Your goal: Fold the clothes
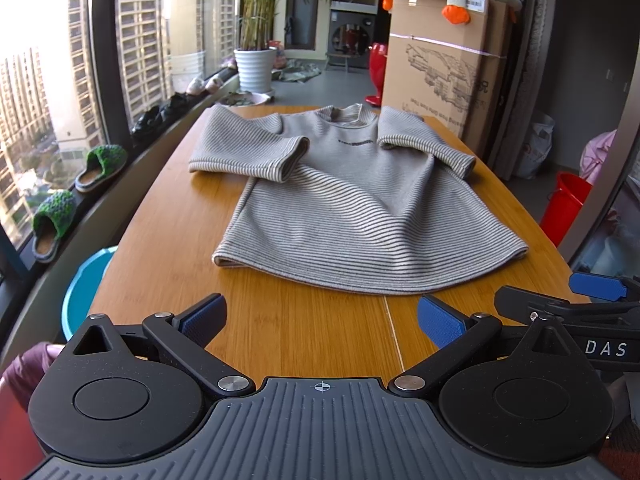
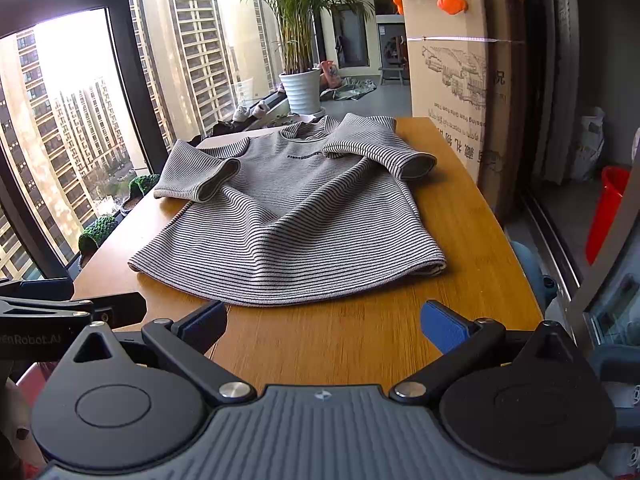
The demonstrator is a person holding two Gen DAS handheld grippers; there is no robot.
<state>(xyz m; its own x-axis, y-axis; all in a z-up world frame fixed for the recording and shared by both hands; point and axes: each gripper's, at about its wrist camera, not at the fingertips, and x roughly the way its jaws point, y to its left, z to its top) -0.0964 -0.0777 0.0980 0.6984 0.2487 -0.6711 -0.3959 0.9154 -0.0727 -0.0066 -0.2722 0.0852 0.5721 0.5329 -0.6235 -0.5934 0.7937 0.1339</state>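
Observation:
A grey striped short-sleeved shirt (image 1: 352, 200) (image 2: 296, 216) lies front up on the wooden table (image 1: 168, 264) (image 2: 472, 280), collar at the far end, hem nearest me. Both sleeves are folded inward over the chest. My left gripper (image 1: 322, 320) hovers open over bare table just short of the hem, nothing between its blue pads. My right gripper (image 2: 324, 322) is also open and empty, near the hem's right half. In the left wrist view the right gripper's (image 1: 568, 300) body shows at the right edge; the left gripper (image 2: 60, 308) shows at the left edge of the right wrist view.
A tall cardboard box (image 1: 436, 76) (image 2: 452, 92) stands against the table's far right side with a plush toy on top. Slippers (image 1: 100, 168) sit on the window ledge to the left. A blue basin (image 1: 84, 292) and a red bucket (image 1: 564, 208) stand on the floor beside the table.

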